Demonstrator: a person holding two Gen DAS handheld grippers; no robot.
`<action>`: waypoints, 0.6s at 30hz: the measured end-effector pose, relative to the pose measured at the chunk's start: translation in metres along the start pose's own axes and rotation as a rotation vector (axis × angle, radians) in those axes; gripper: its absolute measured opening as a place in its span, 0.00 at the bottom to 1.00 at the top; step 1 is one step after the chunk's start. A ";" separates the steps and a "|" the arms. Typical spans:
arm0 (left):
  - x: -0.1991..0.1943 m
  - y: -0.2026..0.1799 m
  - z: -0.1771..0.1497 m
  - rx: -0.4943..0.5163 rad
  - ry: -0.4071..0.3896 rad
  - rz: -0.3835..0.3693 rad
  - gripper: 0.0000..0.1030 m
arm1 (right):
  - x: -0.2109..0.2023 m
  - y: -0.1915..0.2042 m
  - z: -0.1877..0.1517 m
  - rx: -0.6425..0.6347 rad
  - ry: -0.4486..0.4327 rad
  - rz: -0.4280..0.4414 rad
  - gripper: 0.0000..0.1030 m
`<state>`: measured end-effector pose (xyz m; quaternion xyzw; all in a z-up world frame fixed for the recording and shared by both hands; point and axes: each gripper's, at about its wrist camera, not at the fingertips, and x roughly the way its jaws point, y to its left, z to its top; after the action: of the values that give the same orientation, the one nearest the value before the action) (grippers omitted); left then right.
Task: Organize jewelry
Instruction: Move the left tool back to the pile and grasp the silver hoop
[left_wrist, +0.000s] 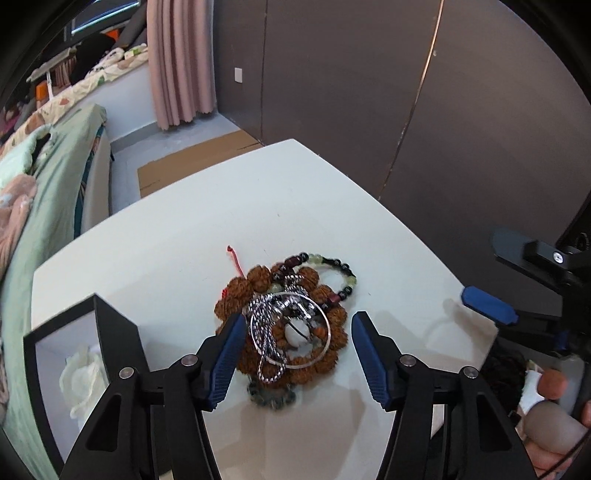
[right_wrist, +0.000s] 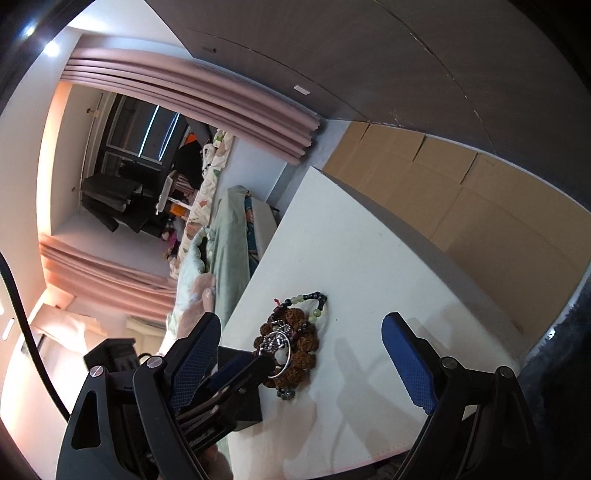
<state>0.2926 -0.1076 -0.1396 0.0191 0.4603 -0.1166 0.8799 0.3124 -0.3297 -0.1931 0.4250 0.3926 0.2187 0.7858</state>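
Between the left gripper's (left_wrist: 295, 354) parted blue fingers (left_wrist: 227, 354) lies a jewelry pile (left_wrist: 291, 325) on a white table (left_wrist: 207, 236); neither pad clearly presses it; a silver bangle (left_wrist: 290, 330) and braided chain (left_wrist: 266, 332) sit atop brown seed beads (left_wrist: 334, 332), and a green-and-black bracelet (left_wrist: 343, 275) curls beyond the fingertips; the right gripper (right_wrist: 303, 365) stands wide open and empty, the pile just inside its left finger (right_wrist: 195, 362).
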 end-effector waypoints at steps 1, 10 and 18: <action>0.002 -0.001 0.001 0.009 -0.001 0.008 0.59 | 0.000 -0.001 0.000 0.001 0.002 0.001 0.88; 0.026 0.008 0.001 0.013 0.053 0.013 0.59 | 0.003 -0.001 -0.001 -0.003 0.016 0.006 0.88; 0.021 0.016 -0.001 -0.035 0.042 -0.016 0.51 | 0.005 0.000 -0.002 -0.010 0.024 -0.002 0.88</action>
<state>0.3067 -0.0954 -0.1589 0.0023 0.4806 -0.1152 0.8694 0.3142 -0.3252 -0.1954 0.4179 0.4013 0.2248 0.7834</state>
